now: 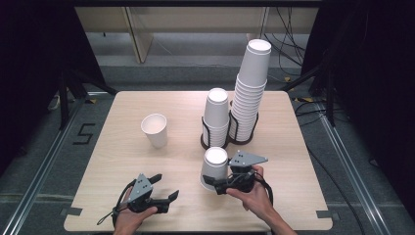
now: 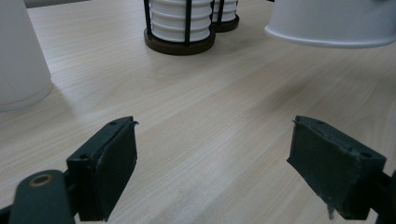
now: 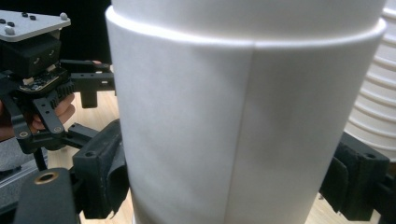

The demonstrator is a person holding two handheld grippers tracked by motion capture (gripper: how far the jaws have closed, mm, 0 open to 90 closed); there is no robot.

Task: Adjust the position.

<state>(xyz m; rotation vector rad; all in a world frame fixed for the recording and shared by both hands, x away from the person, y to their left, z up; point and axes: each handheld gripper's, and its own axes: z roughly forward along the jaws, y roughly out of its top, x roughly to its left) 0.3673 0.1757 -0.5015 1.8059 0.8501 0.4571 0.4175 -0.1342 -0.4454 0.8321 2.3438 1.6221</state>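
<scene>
While gripped from both sides, upside-down white paper cup (image 1: 215, 164) held in the right gripper (image 1: 216, 186), pads pressed on its wall, mouth down and lifted just clear of the light wooden tabletop (image 1: 122, 161). Just behind, a short stack of inverted white paper cups (image 1: 216, 115) in a black wire holder on a dark round base (image 1: 214, 142), and beside it a taller, leaning stack of the same cups (image 1: 250, 93). Further left, near the front edge, left gripper (image 1: 165, 188) low over the wood, jaws spread with nothing between. Beyond it, well apart, a single upright white paper cup (image 1: 155, 129).
</scene>
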